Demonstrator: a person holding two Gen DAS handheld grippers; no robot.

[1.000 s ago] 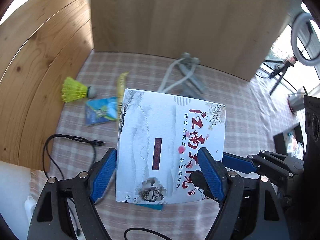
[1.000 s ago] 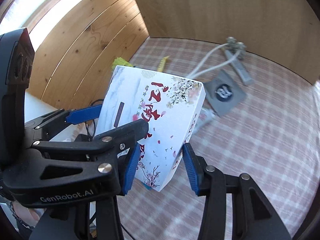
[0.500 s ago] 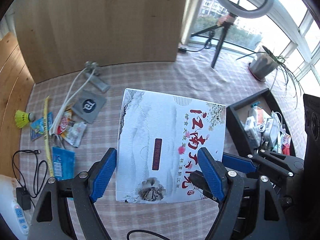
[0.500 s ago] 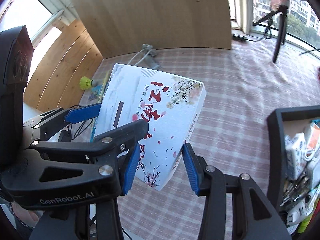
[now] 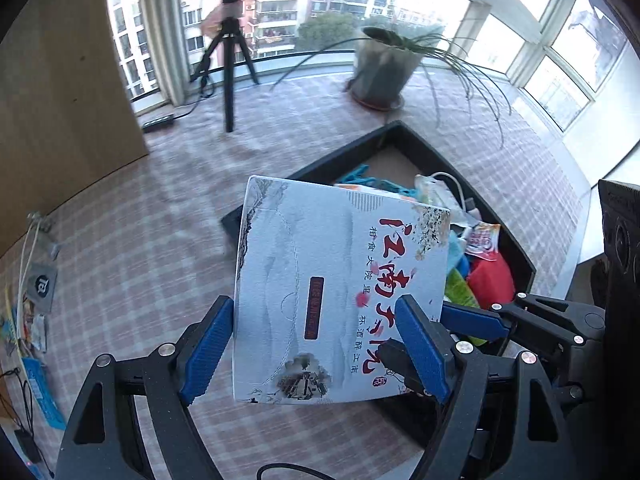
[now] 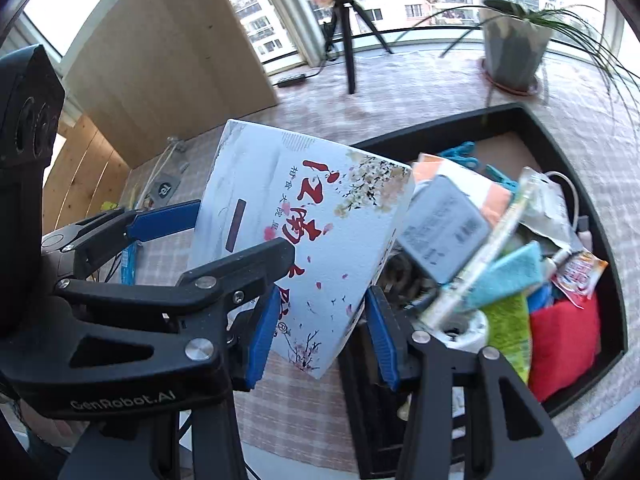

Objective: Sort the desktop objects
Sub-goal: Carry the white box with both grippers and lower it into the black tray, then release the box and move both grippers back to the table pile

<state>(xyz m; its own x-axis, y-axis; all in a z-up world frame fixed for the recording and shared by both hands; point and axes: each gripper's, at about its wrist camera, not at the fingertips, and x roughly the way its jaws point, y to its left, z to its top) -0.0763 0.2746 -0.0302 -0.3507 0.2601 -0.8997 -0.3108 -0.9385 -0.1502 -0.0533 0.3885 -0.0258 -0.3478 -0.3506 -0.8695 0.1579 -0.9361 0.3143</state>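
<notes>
1. Left gripper (image 5: 316,348), nearest the lens: blue pads on opposite side edges of a white printed box (image 5: 340,292), jaws clamped on it.
2. Right gripper (image 6: 320,336) grips the same box (image 6: 304,240) at its right corner, jaws closed on the cardboard. Its blue finger (image 5: 472,320) shows in the left wrist view, touching the box's right edge.
3. Box held up off the checked tablecloth (image 5: 140,240), tilted. Red Chinese characters, blossom print, dark red label strip on top face. It partly overlaps the near-left corner of a black tray (image 6: 616,280).
4. Tray sits on the cloth toward the table's right edge, w/ mixed items inside: red pouch (image 6: 564,344), green packet (image 6: 508,328), teal cloth (image 6: 508,276), grey-and-orange packet (image 6: 444,216), blue clothes pegs (image 6: 464,152), white cable (image 6: 568,188), small red-and-white sachet (image 6: 580,276).
5. Far left edge of the cloth: grey square pouch (image 5: 42,284), white cable (image 5: 28,248), blue packet (image 5: 42,392), other small bits too blurred to name.
6. Further back: black tripod (image 5: 228,68), potted plant (image 5: 384,68), wooden panel (image 5: 60,100) at the back left.
7. Beyond: windows, apartment blocks.
</notes>
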